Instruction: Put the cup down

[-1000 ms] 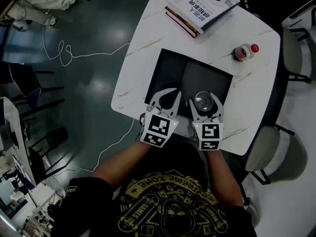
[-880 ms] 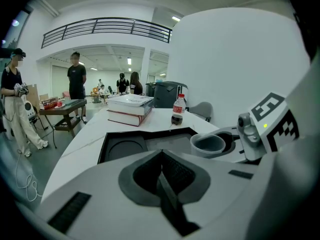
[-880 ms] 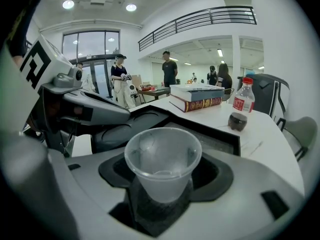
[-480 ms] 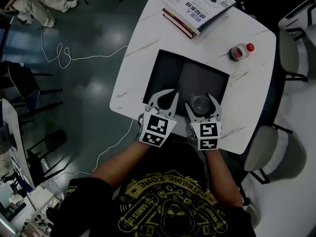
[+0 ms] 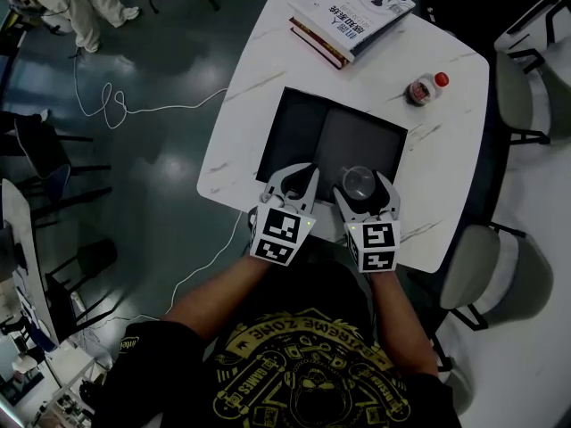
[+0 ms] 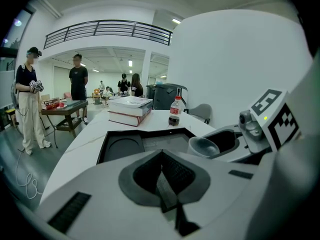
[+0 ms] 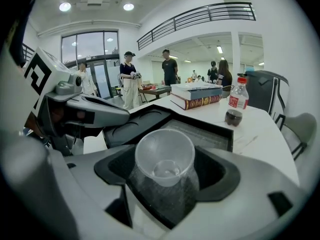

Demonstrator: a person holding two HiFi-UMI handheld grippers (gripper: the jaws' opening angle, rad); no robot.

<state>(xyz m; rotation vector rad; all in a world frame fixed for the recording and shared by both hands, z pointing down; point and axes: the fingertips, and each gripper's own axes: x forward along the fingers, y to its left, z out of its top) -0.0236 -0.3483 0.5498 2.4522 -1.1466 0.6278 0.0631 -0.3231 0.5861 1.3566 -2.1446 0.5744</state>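
Note:
A clear plastic cup (image 5: 359, 182) (image 7: 165, 156) stands upright on the black tray (image 5: 303, 132) near its front right corner. My right gripper (image 5: 361, 191) (image 7: 165, 184) straddles it. Its jaws are opening, and dark gaps show between the pads and the cup on both sides. My left gripper (image 5: 302, 178) (image 6: 162, 184) hovers over the tray's front edge just left of the cup, its jaws closed together with nothing in them. In the left gripper view the cup (image 6: 203, 146) shows at the right, inside the other gripper.
A stack of books (image 5: 348, 12) lies at the white table's far end, and a red-capped cola bottle (image 5: 424, 87) stands at the far right. A chair (image 5: 477, 270) sits at the table's right side. People stand in the background of both gripper views.
The right jaws have spread apart and let go of the cup, which now stands on the tray. The left gripper has stayed shut beside it.

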